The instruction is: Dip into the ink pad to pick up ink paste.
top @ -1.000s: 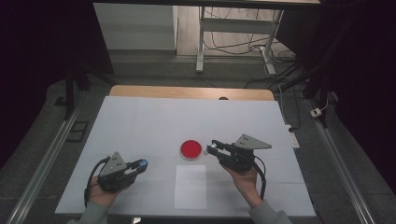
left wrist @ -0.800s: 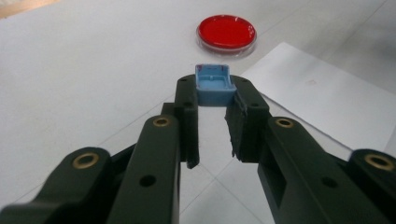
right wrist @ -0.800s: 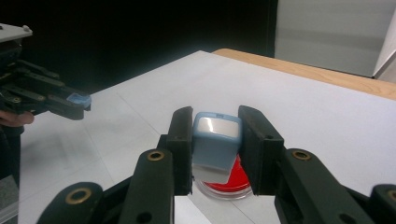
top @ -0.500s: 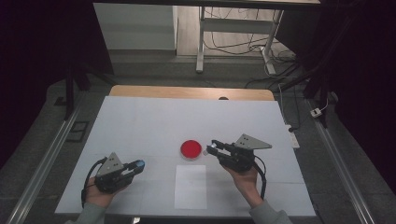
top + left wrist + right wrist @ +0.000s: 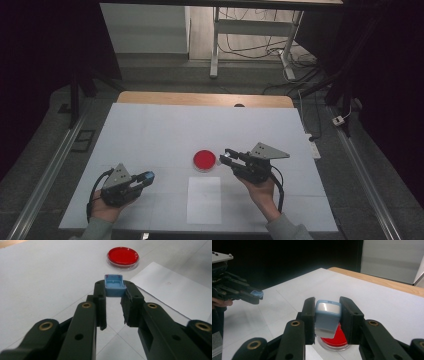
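My tabletop (image 5: 150, 130) is a broad white sheet, with a strip of bare wood along its far edge; the far half and both side edges are bare. A white paper sheet (image 5: 204, 200) lies near the near edge, about midway between the sides. Just beyond its far edge sits the red dish (image 5: 204, 160), a shallow round clear-rimmed container whose red filling covers its whole floor. My left gripper (image 5: 115, 286) hovers near the near-left corner, clamped on a small blue cap (image 5: 114, 285), which points its open, hollow side up and ahead toward the dish. My right gripper (image 5: 327, 312) stands just right of the dish, clamped on a blue-and-white piece (image 5: 327, 316), its long axis running back between my jaws, its shiny end facing the camera.
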Demonstrator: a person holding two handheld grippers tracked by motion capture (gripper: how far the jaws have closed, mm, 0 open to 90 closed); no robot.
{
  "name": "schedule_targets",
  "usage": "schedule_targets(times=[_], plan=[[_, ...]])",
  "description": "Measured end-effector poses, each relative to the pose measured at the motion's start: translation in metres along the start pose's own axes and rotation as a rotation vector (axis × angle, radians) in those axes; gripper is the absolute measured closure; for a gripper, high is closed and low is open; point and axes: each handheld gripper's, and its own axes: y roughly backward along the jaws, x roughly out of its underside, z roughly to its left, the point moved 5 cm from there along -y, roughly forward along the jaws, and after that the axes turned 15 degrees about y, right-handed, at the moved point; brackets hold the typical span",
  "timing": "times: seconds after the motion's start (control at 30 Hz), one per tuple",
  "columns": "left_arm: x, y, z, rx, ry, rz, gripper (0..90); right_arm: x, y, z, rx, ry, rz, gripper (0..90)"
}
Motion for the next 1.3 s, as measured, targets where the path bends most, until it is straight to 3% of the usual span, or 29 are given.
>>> schedule_targets(times=[1.1,1.3], plan=[[-0.001,-0.004,-0.002,0.013,-0.002,0.008,74.5,-0.008,-0.029,-0.002,-0.011,0.056,0.059,66.6],[-0.002,-0.005,-0.003,0.016,-0.007,0.012,74.5,-0.008,-0.033,-0.005,0.012,0.062,0.061,66.6]])
